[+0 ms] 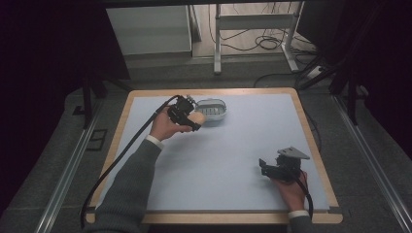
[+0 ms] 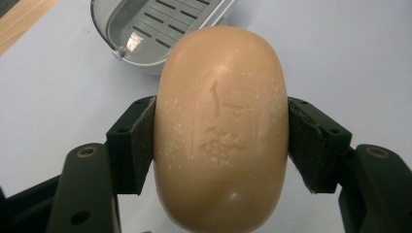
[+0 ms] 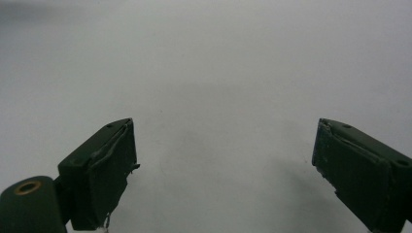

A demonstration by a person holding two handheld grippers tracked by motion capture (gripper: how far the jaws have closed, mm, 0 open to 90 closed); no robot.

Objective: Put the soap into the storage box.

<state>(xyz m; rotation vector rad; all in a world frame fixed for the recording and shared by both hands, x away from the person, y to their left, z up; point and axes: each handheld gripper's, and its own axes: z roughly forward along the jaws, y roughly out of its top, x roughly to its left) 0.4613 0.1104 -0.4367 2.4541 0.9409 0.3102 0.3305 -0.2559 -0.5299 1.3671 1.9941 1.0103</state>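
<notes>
Nearest the person, at about five o'clock on the desk (image 1: 218, 160), the right tool (image 1: 265, 167) sits low over the pale blue surface in the right hand, jaws spread wide with bare desk between them. Farther off, toward eleven o'clock, the left tool (image 1: 192, 120) pinches the soap bar (image 2: 221, 128) by its two long sides, stamped face up, above the surface. Just beyond it, at twelve o'clock from the bar, stands the grey soap dish (image 1: 212, 110), its slotted tray showing, close but not touching.
</notes>
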